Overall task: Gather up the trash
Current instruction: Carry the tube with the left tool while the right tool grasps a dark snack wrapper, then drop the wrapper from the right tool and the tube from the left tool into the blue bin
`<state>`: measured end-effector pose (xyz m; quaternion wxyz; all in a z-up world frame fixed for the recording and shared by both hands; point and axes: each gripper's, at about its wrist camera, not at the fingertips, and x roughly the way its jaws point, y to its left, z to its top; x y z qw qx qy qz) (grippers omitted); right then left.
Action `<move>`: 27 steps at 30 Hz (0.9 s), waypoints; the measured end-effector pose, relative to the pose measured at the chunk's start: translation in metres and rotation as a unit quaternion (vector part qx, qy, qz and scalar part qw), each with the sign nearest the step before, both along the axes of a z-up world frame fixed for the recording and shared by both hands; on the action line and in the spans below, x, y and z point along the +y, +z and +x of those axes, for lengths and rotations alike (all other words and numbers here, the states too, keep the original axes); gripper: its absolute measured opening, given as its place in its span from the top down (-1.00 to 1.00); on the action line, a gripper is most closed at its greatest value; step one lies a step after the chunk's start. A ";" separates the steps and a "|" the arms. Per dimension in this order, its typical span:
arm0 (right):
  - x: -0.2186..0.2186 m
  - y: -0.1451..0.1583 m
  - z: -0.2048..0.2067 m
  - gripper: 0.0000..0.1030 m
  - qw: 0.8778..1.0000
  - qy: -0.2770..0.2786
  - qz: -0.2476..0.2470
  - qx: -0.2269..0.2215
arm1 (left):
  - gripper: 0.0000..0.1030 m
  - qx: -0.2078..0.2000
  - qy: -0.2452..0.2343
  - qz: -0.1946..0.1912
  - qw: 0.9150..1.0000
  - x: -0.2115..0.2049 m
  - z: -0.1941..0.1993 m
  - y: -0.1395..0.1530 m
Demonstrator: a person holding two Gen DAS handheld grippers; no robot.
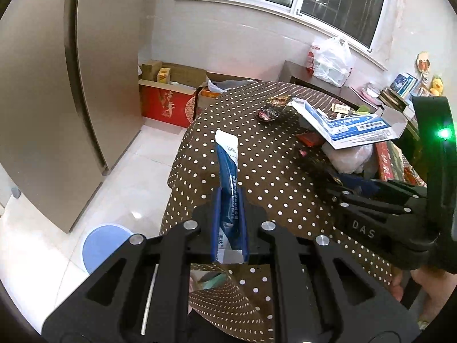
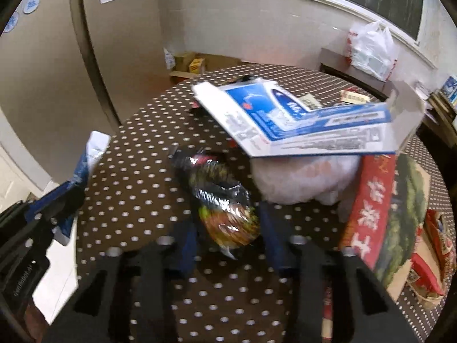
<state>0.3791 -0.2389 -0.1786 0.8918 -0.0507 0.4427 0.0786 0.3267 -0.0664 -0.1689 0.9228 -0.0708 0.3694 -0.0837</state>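
Observation:
My left gripper (image 1: 228,223) is shut on a blue and white sachet wrapper (image 1: 227,171) and holds it upright above the near edge of the polka-dot table (image 1: 271,177); it also shows at the left of the right wrist view (image 2: 82,168). My right gripper (image 2: 228,245) has its fingers on both sides of a crumpled shiny dark snack wrapper (image 2: 220,197) over the table. Whether the fingers press on it is blurred. Another crumpled dark wrapper (image 1: 271,111) lies farther back.
A flattened blue and white carton (image 2: 300,120) rests on a white plastic lump (image 2: 302,183). A red book (image 2: 371,200) lies to the right. A light blue bin (image 1: 105,245) stands on the floor at the left. Cardboard boxes (image 1: 168,100) and a white bag (image 1: 334,60) are behind.

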 end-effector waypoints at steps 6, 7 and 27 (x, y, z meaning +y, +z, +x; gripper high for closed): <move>0.011 0.001 -0.013 0.72 1.000 0.006 0.003 -0.013 | 0.77 -0.002 -0.001 -0.010 1.000 0.010 -0.006 0.003; 0.013 0.001 -0.019 0.72 1.000 0.006 0.006 -0.017 | 0.77 -0.003 0.000 -0.010 1.000 0.012 -0.007 0.004; 0.195 0.010 -0.056 0.73 0.978 0.181 0.102 -0.018 | 0.77 0.023 0.149 -0.011 0.988 0.175 -0.028 -0.018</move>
